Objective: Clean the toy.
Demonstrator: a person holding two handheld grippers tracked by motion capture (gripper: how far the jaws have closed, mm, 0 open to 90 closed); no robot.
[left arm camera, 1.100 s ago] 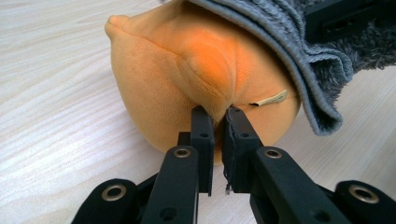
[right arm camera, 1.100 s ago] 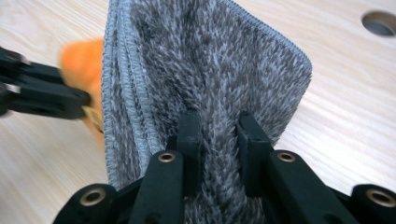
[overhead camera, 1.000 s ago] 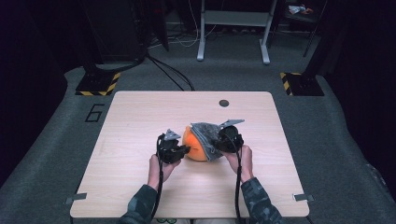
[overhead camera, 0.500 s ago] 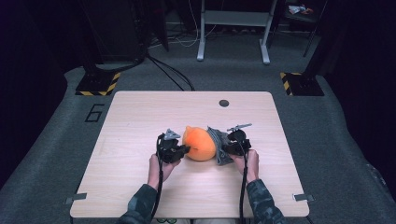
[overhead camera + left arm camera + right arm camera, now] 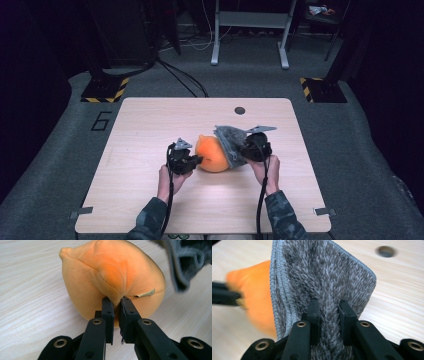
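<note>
**Soft orange cushion coming out of a fuzzy grey cover: both grips are pinches on fabric**

Left gripper (image 5: pixel 115 302): jaws nearly together, clamped on a small fold of the orange plush cushion (image 5: pixel 110 272). The pinch sits beside a seam, with a little cream label (image 5: pixel 145 293) just to one side of the fingertips. The cushion swells up and away beyond the fingers and rests on the wooden table (image 5: pixel 150 200).

Right gripper (image 5: pixel 329 305): jaws drawn in on a thick gathered ridge of the grey shaggy cover (image 5: pixel 324 272). The pile bulges up between the fingers (image 5: pixel 314 308) and spreads wide above them; its stitched edge runs down the side nearest the cushion.

From the high view, the cushion (image 5: pixel 212 155) lies between the two grippers, left gripper (image 5: pixel 192 161) at its near end, right gripper (image 5: pixel 245 150) holding the cover (image 5: pixel 231 142), which still laps over the far end.

Handling, as I judge it:
- Cushion looks light, soft and squashy; it gives under the pinch, so no risk of breakage.
- A shallow pinch of plush may slip or stretch; the seam by the fingertips looks the firmer hold.
- Cover is limp and floppy, long pile likely to be slippery between the pads; a deep bite with bunched cloth looks safest.
- The stitched rim is the stiffest part, and a fair second hold.
</note>
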